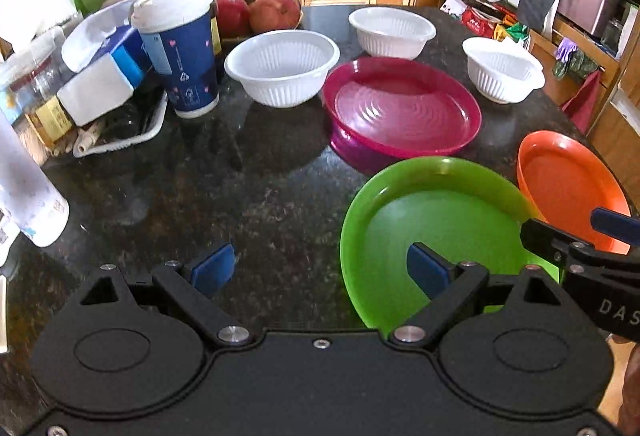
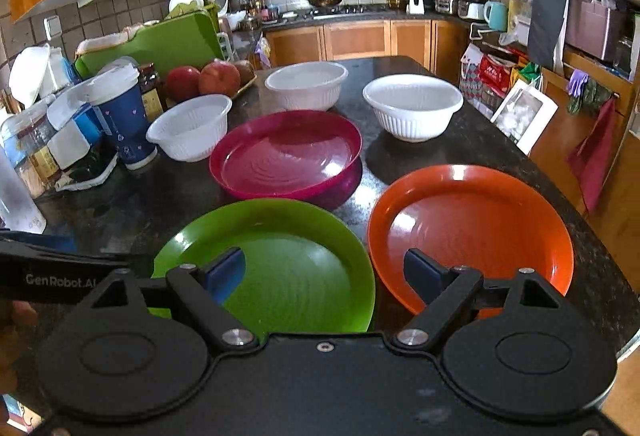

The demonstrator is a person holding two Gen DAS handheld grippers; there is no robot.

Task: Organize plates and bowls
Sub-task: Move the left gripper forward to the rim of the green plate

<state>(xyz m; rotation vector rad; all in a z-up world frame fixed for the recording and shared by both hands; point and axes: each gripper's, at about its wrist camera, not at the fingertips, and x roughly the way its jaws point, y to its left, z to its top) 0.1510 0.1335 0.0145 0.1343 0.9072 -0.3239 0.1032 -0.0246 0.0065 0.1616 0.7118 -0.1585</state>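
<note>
Green, pink and orange plates are lying on the dark speckled stone desk (image 2: pixel 500 156) with three white ribbed bowls behind them. Seen from the right wrist, the green plate (image 2: pixel 288 260) is sitting at 6 o'clock of the group, just beside the orange plate (image 2: pixel 480 228) at 4 o'clock, their rims nearly touching; the pink plate (image 2: pixel 286 156) is lying in the middle, its near rim close to the green one. One white bowl (image 2: pixel 192 132) is standing at 10 o'clock just beside the pink plate, a second bowl (image 2: pixel 306 84) at 12 o'clock, and a third bowl (image 2: pixel 414 108) at 2 o'clock — all upright and apart from each other. A blue paper cup (image 2: pixel 124 116) with a white lid is standing left of the first bowl, and red apples (image 2: pixel 218 78) are resting behind it. The right claw (image 2: pixel 324 272) is hovering wide open above the near edges of the green and orange plates, gripping nothing. The left claw (image 1: pixel 320 268) is likewise spread open and empty, hanging over bare desk with its right-hand finger above the green plate's left rim — the right claw's fingers are showing at the 3 o'clock edge of that view.
</note>
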